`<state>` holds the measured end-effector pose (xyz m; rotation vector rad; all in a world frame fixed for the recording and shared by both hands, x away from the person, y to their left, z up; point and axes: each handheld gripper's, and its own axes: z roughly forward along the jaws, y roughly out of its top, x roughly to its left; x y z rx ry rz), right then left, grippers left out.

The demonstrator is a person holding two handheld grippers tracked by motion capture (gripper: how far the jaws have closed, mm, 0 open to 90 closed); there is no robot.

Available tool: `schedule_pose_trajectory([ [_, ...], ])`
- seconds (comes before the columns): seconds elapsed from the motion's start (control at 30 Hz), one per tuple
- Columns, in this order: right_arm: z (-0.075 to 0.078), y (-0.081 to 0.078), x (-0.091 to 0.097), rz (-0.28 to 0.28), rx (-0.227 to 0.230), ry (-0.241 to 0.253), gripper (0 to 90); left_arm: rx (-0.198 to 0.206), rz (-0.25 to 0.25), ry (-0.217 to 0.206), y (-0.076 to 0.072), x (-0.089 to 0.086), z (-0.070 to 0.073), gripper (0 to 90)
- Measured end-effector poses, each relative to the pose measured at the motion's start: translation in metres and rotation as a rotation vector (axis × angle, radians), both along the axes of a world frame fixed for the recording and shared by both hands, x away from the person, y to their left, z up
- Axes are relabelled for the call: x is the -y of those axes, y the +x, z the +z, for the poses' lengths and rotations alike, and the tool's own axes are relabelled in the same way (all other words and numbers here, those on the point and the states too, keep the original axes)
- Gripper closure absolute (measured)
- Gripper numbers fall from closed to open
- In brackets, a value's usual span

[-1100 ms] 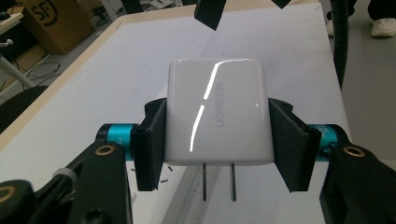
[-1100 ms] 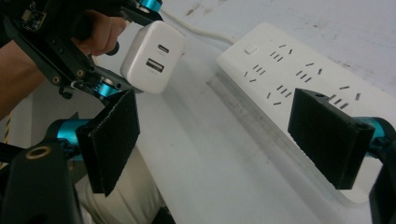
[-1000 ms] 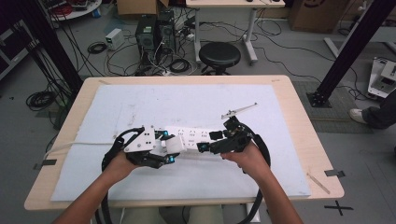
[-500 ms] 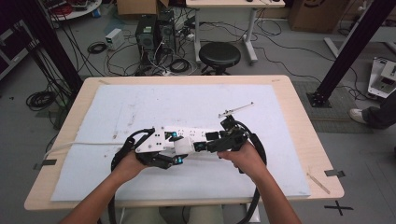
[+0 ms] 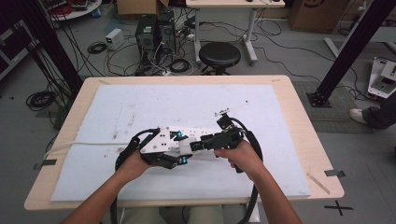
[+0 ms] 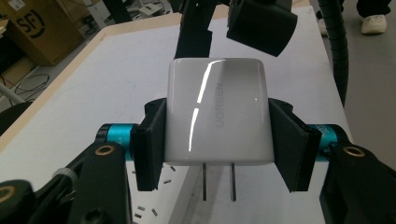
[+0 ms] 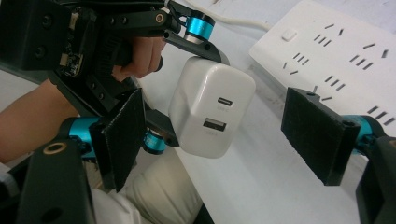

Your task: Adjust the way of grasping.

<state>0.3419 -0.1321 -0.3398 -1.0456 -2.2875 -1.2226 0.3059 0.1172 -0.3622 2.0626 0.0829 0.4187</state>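
A white charger (image 6: 217,119) with two flat prongs is clamped by its sides in my left gripper (image 6: 217,144), which is shut on it. In the high view the left gripper (image 5: 180,150) holds the charger (image 5: 185,146) just above the near edge of a white power strip (image 5: 198,135). My right gripper (image 7: 219,135) faces the charger's port end (image 7: 210,107). Its jaws have just been closing, with the charger between them. The pads (image 7: 317,133) stand clear of it on both sides. The two grippers meet tip to tip at the table's middle front.
The power strip (image 7: 336,46) lies on a white mat (image 5: 140,107) that covers the wooden table (image 5: 303,121). The strip's white cord (image 5: 79,144) runs off to the left. A thin metal tool (image 5: 231,109) lies behind the right hand. Cables trail from both grippers.
The left gripper with the charger has shifted slightly right, toward the right gripper. The right hand has stayed in place.
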Motion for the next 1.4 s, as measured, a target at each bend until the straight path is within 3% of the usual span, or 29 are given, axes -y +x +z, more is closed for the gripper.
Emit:
schedule_pose_trajectory([
  [0.27, -0.005, 0.003, -0.004, 0.000, -0.034, 0.018, 25.9, 0.009, -0.007, 0.008, 0.000, 0.002, 0.001, 42.6],
  [0.47, -0.007, 0.007, -0.007, 0.002, -0.065, 0.040, 34.3, 0.019, -0.018, 0.012, 0.000, 0.004, 0.001, 42.6],
  [0.67, -0.014, 0.011, -0.010, 0.025, -0.136, 0.084, 41.0, 0.026, -0.019, 0.006, 0.001, 0.004, 0.001, 42.6],
  [0.7, -0.017, 0.012, -0.010, 0.031, -0.170, 0.106, 46.2, 0.029, -0.023, 0.009, 0.001, 0.004, 0.001, 42.6],
  [0.9, -0.021, 0.014, -0.010, 0.029, -0.203, 0.110, 56.4, 0.044, -0.028, 0.012, -0.001, 0.004, 0.003, 42.5],
  [1.13, -0.022, 0.016, -0.010, 0.018, -0.229, 0.113, 60.1, 0.060, -0.026, 0.033, -0.001, 0.005, 0.002, 42.5],
  [1.17, -0.023, 0.015, -0.010, 0.000, -0.252, 0.119, 61.5, 0.060, -0.021, 0.040, -0.002, 0.005, 0.002, 42.3],
  [1.23, -0.023, 0.014, -0.010, 0.002, -0.243, 0.132, 62.6, 0.045, -0.013, 0.032, -0.002, 0.004, 0.001, 41.5],
  [1.3, -0.023, 0.013, -0.010, -0.004, -0.232, 0.129, 63.0, 0.033, -0.006, 0.033, -0.001, 0.003, 0.001, 31.3],
  [1.33, -0.022, 0.012, -0.008, -0.021, -0.211, 0.130, 63.3, -0.007, 0.017, 0.034, 0.001, 0.001, -0.002, 27.4],
  [1.4, -0.021, 0.013, -0.003, -0.050, -0.181, 0.132, 63.4, -0.027, 0.038, 0.025, 0.002, -0.003, -0.005, 22.8],
])
